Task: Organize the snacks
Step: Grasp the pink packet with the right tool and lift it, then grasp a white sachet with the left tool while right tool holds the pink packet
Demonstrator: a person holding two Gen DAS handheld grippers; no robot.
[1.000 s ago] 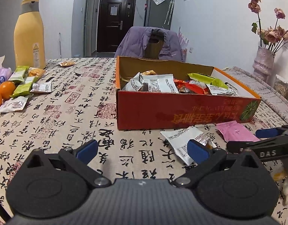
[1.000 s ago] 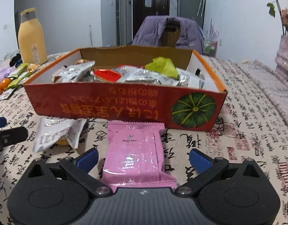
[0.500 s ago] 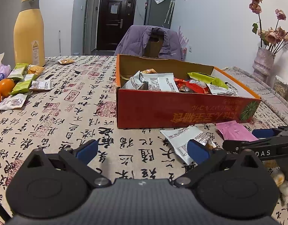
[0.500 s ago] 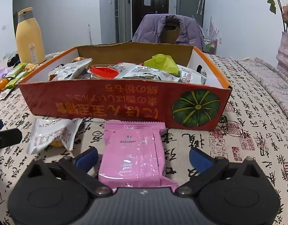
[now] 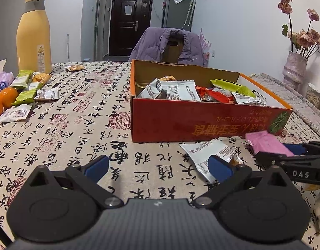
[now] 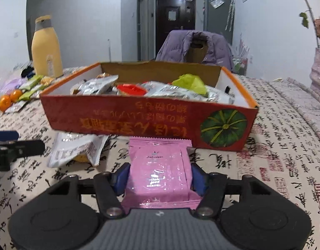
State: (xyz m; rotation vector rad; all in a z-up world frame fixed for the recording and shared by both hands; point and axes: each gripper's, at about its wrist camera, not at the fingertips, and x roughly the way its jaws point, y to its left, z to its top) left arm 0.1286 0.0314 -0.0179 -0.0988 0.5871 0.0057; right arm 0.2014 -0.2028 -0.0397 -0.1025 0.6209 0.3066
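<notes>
Near the front edge of the table (image 6: 285, 145), just before the red snack box (image 6: 139, 120), the right gripper (image 6: 160, 177) pinches the pink snack packet (image 6: 160, 166) from both sides with its blue fingers (image 6: 198, 179). Beside it, a white packet (image 5: 210, 154) lies on the tablecloth. To the left, the left gripper (image 5: 158, 164) has its fingers spread wide and holds nothing.

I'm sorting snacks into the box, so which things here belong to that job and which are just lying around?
Job: pink packet in right gripper; white packet; box; loose packets.
Lying about: yellow bottle; oranges; vase; jacket.
</notes>
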